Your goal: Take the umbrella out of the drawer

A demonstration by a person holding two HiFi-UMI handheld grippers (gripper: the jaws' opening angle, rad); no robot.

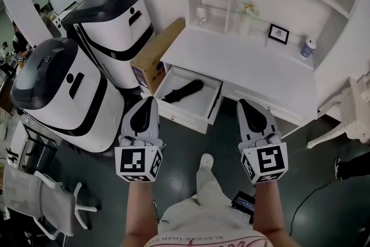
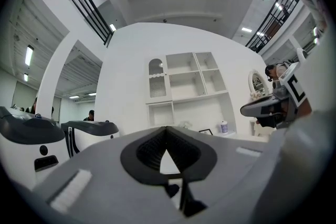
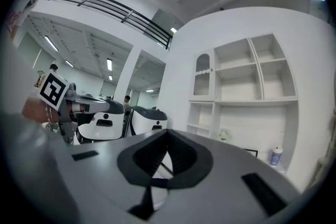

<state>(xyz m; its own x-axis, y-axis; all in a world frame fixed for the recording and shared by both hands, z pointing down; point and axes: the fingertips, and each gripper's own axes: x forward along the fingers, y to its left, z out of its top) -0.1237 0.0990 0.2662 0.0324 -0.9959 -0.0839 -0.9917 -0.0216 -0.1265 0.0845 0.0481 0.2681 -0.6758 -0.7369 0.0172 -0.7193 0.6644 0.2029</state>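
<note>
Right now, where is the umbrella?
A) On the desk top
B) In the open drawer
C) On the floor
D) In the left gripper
B: the head view shows the black umbrella lying inside the open drawer, below the desk top.

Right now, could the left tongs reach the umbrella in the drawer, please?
Probably yes: the drawer stands open, the umbrella lies uncovered, and nothing blocks the left tongs, though they are shut.
</note>
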